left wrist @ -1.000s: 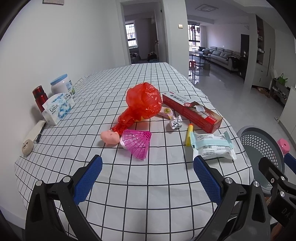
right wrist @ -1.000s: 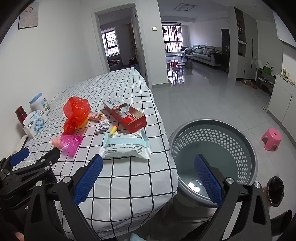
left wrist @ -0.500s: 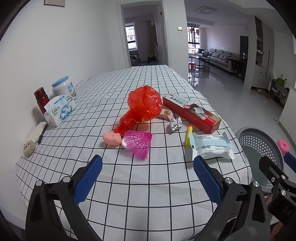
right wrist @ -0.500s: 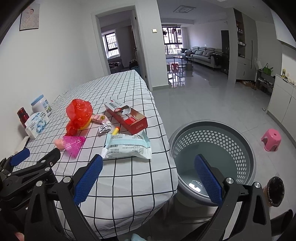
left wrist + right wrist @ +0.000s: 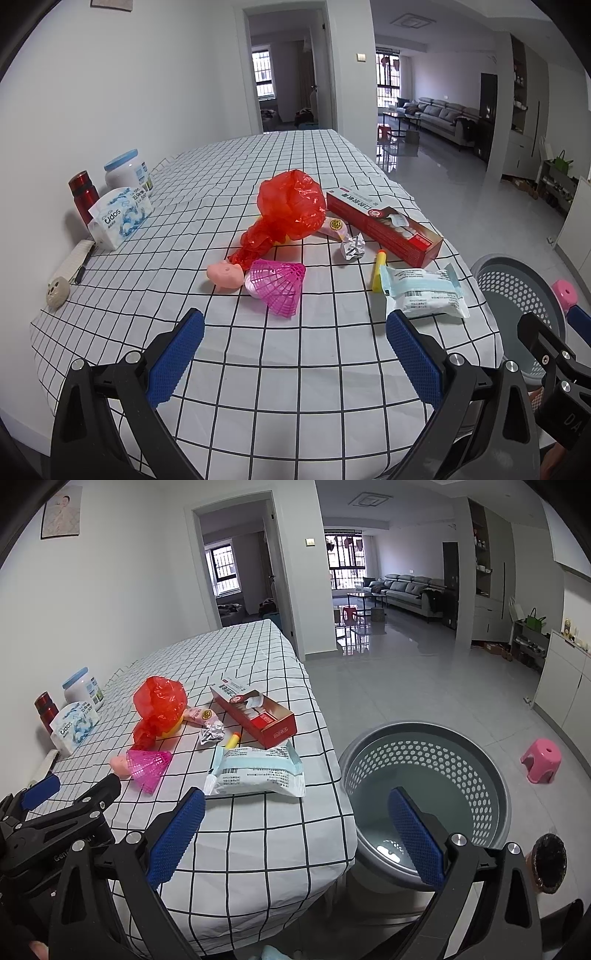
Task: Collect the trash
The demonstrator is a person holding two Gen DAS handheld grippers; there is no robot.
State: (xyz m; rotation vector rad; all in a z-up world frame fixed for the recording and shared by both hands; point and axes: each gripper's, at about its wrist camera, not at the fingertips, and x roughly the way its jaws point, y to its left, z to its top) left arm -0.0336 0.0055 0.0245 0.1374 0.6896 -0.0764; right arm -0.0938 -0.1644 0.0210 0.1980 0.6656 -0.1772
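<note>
Little has been altered over the last second: both views have been drawn slightly back and upward, so that the litter is now seen a touch farther off, and nothing on the surface (image 5: 258,387) has been shifted. From this it is judged that the collecting has not yet begun and that a first target is only being lined up.

The grey perforated basket (image 5: 436,775) is stood on the floor just beside the surface's right edge, and nothing is seen inside it. On the checked cloth, the red carton (image 5: 384,225) is laid farthest right, with the crumpled red plastic bag (image 5: 291,210) beside it at centre. The pale blue-and-white packet (image 5: 258,771) is set nearest the edge by the basket, with the yellow stick (image 5: 378,269) touching its left end. The pink mesh shuttlecock (image 5: 277,282) and the small pink toy (image 5: 223,273) are found touching, in front of the bag; the foil ball (image 5: 352,246) is left between bag and carton.

The left gripper (image 5: 293,363) and the right gripper (image 5: 295,843) are held with fingers spread wide, and nothing is pinched by either. The right one is hung over the gap between surface and basket.

Against the wall, the tissue pack (image 5: 120,216), jar (image 5: 125,173) and red flask (image 5: 83,192) are kept well apart from the litter. No obstacle is seen before the packet.
</note>
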